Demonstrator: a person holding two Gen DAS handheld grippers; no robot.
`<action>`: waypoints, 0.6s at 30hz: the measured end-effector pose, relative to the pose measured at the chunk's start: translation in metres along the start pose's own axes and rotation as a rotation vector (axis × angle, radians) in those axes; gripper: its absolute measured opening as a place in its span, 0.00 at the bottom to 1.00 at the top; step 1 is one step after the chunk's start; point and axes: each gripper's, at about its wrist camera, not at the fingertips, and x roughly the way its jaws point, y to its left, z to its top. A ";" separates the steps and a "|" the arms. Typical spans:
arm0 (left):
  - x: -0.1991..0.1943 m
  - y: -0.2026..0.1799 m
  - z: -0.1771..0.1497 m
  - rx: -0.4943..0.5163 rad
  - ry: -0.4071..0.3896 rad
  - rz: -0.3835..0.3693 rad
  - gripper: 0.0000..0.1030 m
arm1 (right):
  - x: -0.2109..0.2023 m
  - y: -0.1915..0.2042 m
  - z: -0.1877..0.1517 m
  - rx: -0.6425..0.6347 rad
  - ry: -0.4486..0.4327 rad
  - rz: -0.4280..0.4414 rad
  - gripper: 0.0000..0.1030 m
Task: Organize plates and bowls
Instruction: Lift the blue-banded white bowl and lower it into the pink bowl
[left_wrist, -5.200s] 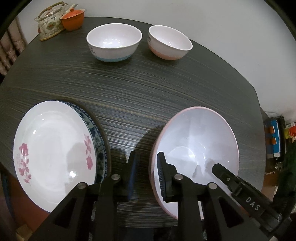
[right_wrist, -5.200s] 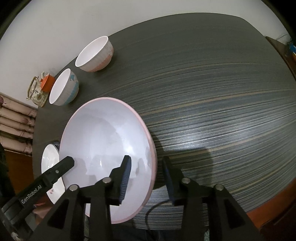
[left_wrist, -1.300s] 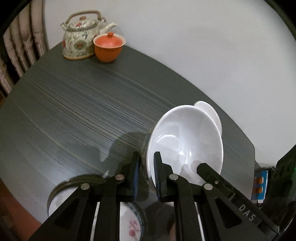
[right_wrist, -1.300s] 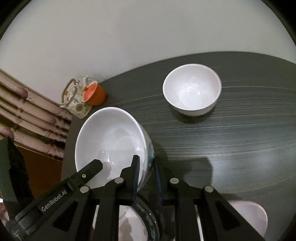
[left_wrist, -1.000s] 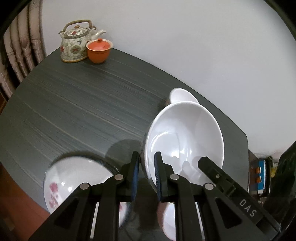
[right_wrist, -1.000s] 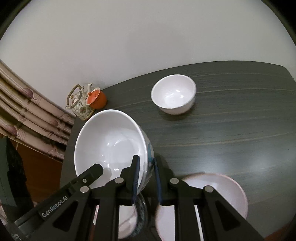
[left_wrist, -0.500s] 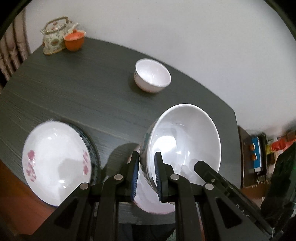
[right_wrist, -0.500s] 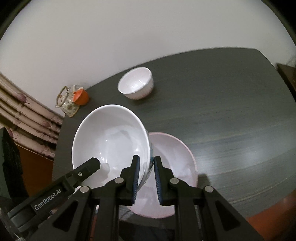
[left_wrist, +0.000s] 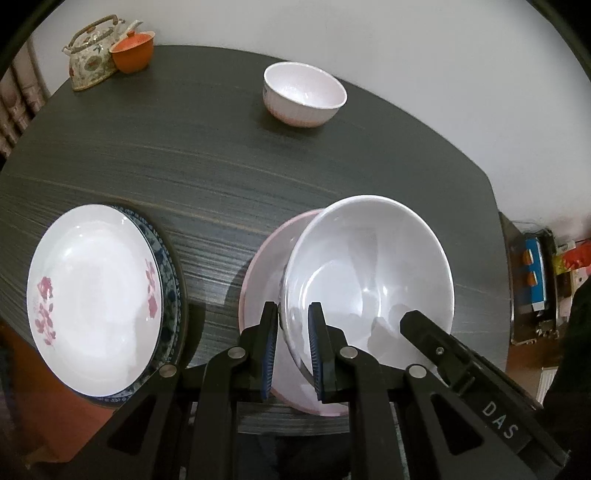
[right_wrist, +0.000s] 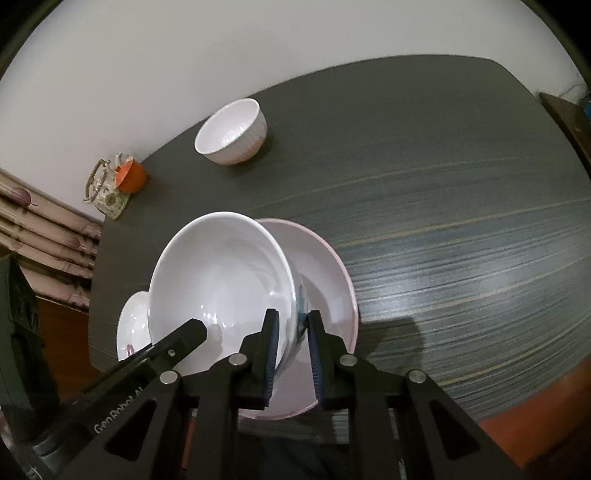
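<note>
A white bowl with blue trim (left_wrist: 369, 273) (right_wrist: 221, 280) is held by both grippers over a wide pink-rimmed bowl (left_wrist: 266, 280) (right_wrist: 325, 280) near the table's front edge. My left gripper (left_wrist: 291, 347) is shut on its left rim. My right gripper (right_wrist: 291, 347) is shut on its right rim. Whether it touches the pink bowl I cannot tell. A smaller white ribbed bowl (left_wrist: 303, 94) (right_wrist: 232, 133) stands at the far side. A flowered white plate (left_wrist: 92, 295) (right_wrist: 133, 325) lies on a blue-patterned plate (left_wrist: 170, 295) at the front left.
A patterned teapot (left_wrist: 92, 57) (right_wrist: 105, 188) and an orange lidded cup (left_wrist: 133, 50) (right_wrist: 129, 177) stand at the far left corner. The dark striped table (left_wrist: 207, 158) (right_wrist: 443, 184) ends close below the grippers. A cluttered shelf (left_wrist: 539, 280) is beyond the right edge.
Both grippers carried the white bowl from the far side back toward the front edge and lowered it over the pink-rimmed bowl. The ribbed bowl stayed in place.
</note>
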 end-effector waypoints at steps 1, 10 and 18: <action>0.002 -0.001 -0.001 0.004 0.004 0.007 0.13 | 0.001 -0.001 0.000 0.000 0.003 -0.001 0.16; 0.010 -0.008 -0.006 0.050 0.016 0.045 0.13 | 0.013 -0.002 -0.001 0.004 0.027 -0.018 0.16; 0.016 -0.009 -0.008 0.059 0.034 0.062 0.13 | 0.021 0.001 -0.002 0.005 0.042 -0.030 0.16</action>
